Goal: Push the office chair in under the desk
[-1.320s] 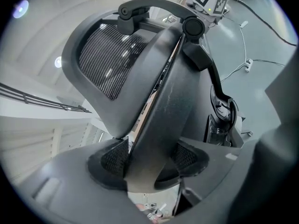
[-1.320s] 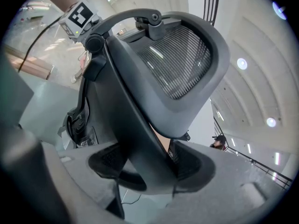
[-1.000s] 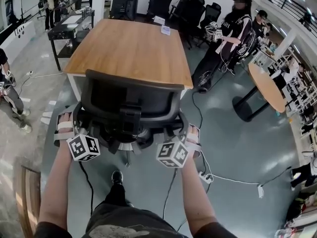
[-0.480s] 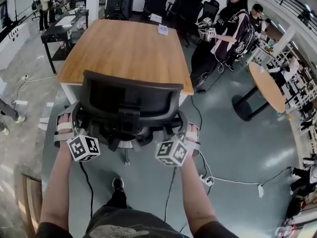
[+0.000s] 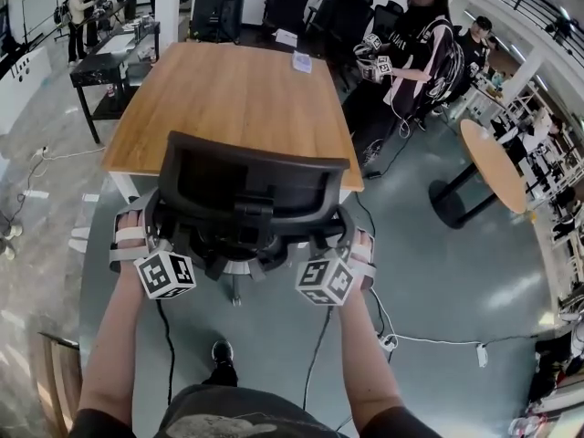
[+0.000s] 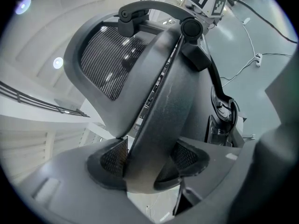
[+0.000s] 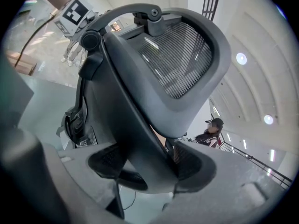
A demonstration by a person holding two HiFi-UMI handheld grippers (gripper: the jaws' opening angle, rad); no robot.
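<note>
Now office chair (image 5: 246, 190) closer to desk (image 5: 228, 99); overlapping its edge

A person in a black jacket with white stripes (image 5: 418, 55) stands at the upper right on the glossy grey-green floor (image 5: 456, 272). Near this person is a round wooden table on a black pedestal (image 5: 493, 162). A white power strip (image 5: 390, 342) lies on the floor, with a thin white cable (image 5: 438, 339) running right from it. Black office chairs (image 5: 290, 0) are grouped at the far wall. A black metal side table (image 5: 108, 64) stands at the left, with more people (image 5: 78, 12) behind it.
</note>
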